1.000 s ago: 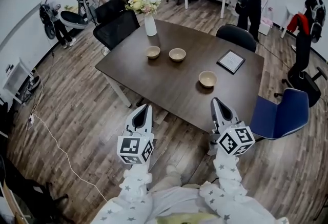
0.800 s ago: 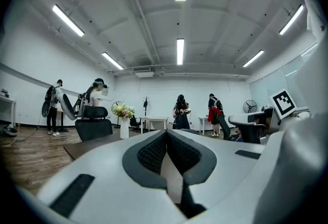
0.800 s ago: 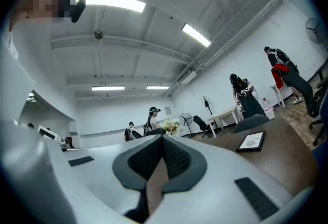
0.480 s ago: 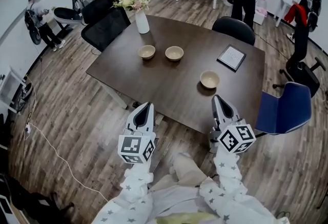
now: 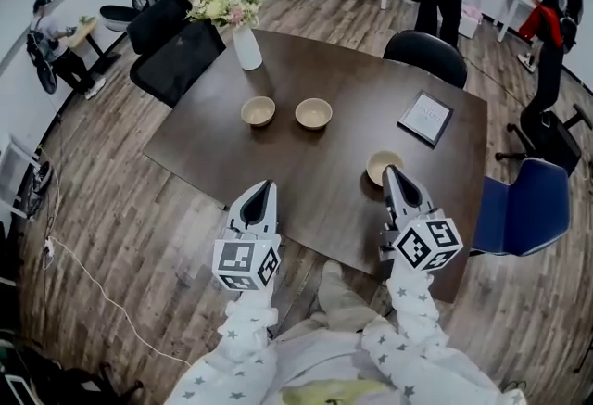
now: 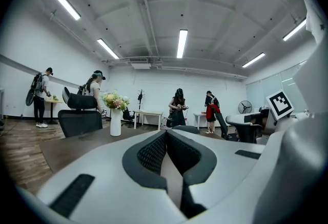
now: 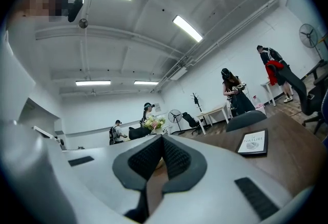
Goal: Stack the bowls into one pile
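Tan round bowl [image 5: 258, 110] & twin bowl [image 5: 313, 113] sat mid dark-brown wooden table [image 5: 306, 167]; third bowl [image 5: 374, 164] nr table's front edge. L gripper [image 5: 266, 186], R gripper [image 5: 390, 173] at that edge, both clenched, empty.

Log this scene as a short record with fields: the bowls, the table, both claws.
table: dark wood
left bowl: far side, unstacked
middle bowl: beside it, not touching
near bowl: alone, nearest the person
left claw: shut, empty
right claw: shut, empty, tip overlapping near bowl in head view
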`<move>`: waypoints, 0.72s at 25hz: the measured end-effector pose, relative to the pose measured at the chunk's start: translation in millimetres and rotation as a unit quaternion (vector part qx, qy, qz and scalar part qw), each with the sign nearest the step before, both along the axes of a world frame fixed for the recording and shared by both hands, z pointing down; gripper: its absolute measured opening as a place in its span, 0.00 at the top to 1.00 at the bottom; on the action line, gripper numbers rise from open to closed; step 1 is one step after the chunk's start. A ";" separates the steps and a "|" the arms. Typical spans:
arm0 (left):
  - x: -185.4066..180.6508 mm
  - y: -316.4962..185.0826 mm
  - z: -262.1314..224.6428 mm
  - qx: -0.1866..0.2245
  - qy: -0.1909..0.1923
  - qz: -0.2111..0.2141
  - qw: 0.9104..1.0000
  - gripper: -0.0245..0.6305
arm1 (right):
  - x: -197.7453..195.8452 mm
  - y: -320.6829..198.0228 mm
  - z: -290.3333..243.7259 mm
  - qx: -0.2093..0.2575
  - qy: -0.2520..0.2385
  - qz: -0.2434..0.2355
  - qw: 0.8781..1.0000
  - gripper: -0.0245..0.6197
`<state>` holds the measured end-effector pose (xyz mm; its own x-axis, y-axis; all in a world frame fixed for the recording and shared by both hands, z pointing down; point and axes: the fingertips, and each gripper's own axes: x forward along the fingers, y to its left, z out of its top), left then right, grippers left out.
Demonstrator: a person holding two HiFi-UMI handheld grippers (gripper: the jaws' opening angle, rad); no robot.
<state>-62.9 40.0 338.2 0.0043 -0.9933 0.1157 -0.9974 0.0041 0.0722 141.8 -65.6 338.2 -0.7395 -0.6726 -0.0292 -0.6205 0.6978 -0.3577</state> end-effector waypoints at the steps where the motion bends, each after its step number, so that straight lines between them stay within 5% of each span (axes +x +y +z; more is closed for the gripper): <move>1: -2.3 -12.2 1.4 -0.001 0.001 0.006 1.000 0.93 | -0.7 -10.6 0.0 0.000 0.000 0.006 1.000 0.93; 11: 1.6 -120.7 21.9 -0.032 0.014 0.074 0.997 0.92 | 16.3 -96.1 18.3 -0.034 0.019 0.080 0.996 0.93; 18: 32.6 -162.4 59.9 -0.080 0.042 0.138 0.986 0.93 | 41.5 -117.2 62.5 -0.097 0.077 0.129 0.984 0.93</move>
